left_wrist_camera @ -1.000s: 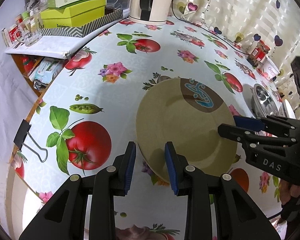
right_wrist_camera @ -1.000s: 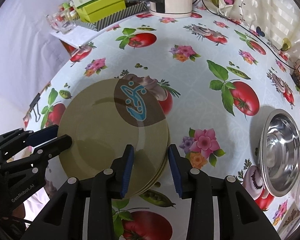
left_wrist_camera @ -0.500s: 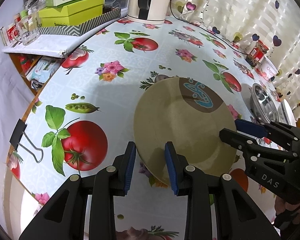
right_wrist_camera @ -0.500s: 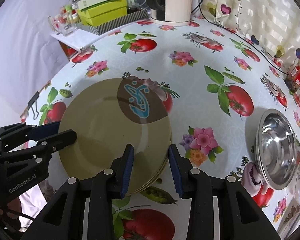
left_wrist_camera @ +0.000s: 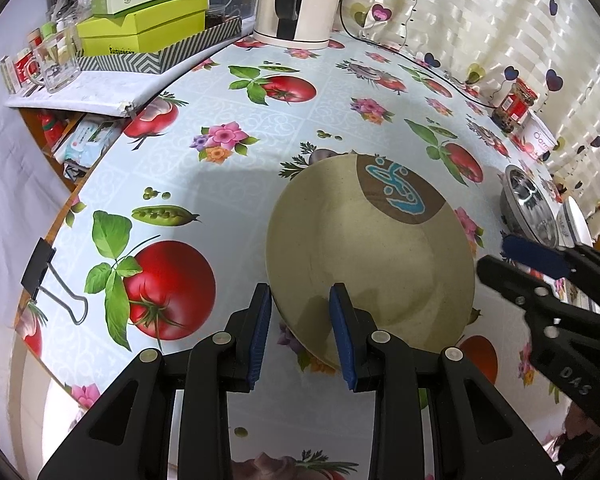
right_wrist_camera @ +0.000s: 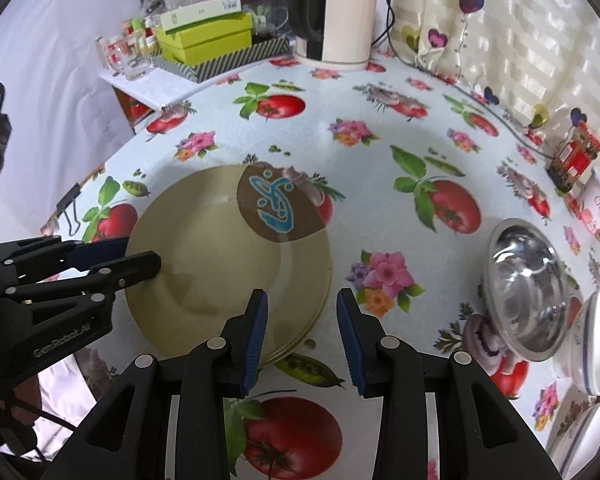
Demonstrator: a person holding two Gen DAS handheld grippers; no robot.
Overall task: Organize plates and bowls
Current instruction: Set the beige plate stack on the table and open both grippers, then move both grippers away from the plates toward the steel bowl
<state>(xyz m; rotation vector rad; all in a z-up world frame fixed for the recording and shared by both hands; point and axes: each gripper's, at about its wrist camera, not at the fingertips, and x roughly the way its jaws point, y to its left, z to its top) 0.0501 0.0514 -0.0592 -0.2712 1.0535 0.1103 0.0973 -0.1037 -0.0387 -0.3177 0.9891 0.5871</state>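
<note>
A stack of olive plates (left_wrist_camera: 372, 256) with a brown patch and a blue mark lies flat on the fruit-print tablecloth. My left gripper (left_wrist_camera: 300, 336) stands open over the stack's near left rim; the rim shows between its blue pads, which do not press on it. In the right wrist view the same stack (right_wrist_camera: 220, 264) lies left of centre, with the left gripper (right_wrist_camera: 142, 254) at its left rim. My right gripper (right_wrist_camera: 302, 332) is open just off the stack's near right rim, holding nothing. From the left wrist view the right gripper (left_wrist_camera: 500, 260) sits just right of the plates.
A steel bowl (right_wrist_camera: 524, 288) stands to the right of the plates, with white dishes (right_wrist_camera: 596, 336) beyond it at the table's edge. A kettle (right_wrist_camera: 340, 16), green boxes (left_wrist_camera: 148, 28) and a jar (right_wrist_camera: 576, 156) line the back. A binder clip (left_wrist_camera: 48, 280) grips the left table edge.
My right gripper has drawn back off the plates, to the right and a little upward. The left gripper and the stack have stayed put.
</note>
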